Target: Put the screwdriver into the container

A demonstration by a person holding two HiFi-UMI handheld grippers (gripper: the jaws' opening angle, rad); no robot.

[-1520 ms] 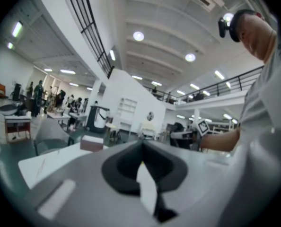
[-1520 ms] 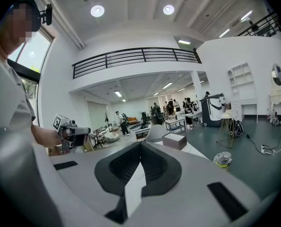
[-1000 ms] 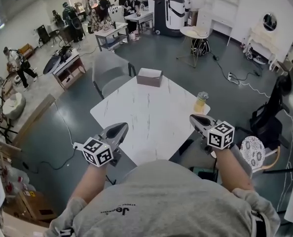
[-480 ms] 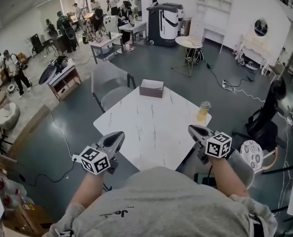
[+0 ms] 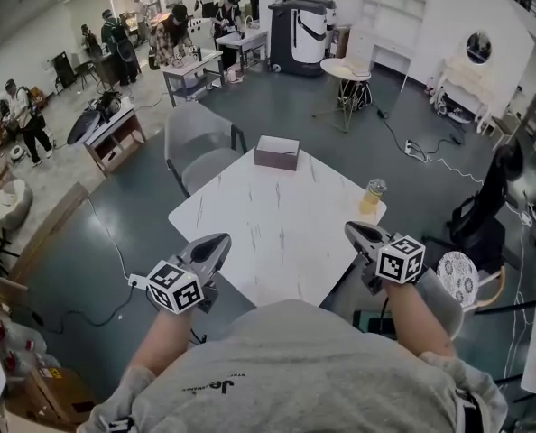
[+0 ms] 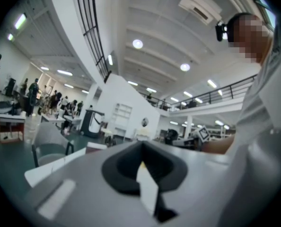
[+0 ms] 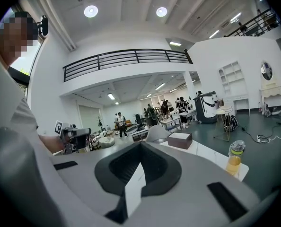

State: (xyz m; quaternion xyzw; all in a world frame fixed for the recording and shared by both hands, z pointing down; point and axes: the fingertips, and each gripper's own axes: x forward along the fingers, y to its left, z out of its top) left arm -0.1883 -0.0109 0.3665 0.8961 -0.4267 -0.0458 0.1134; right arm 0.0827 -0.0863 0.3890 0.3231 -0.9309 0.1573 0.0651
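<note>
No screwdriver shows in any view. A brown box-shaped container (image 5: pixel 277 152) stands at the far edge of the white marble table (image 5: pixel 268 233); it also shows as the box (image 7: pixel 180 140) in the right gripper view. My left gripper (image 5: pixel 216 240) hovers at the table's near left edge, jaws together with nothing in them. My right gripper (image 5: pixel 352 231) hangs over the near right edge, also shut and empty. In the left gripper view the left gripper (image 6: pixel 141 144) has its jaws meeting, and the right gripper (image 7: pixel 140 144) looks the same in its own view.
A bottle of yellow drink (image 5: pixel 370 197) stands on the table's right corner. A grey chair (image 5: pixel 200 147) sits at the far left side. Cables lie on the dark floor, a white stool (image 5: pixel 460 276) is at my right, and people work at desks far behind.
The head view has shifted slightly, so the table sits a little lower in frame. Both grippers stay shut and in nearly the same places.
</note>
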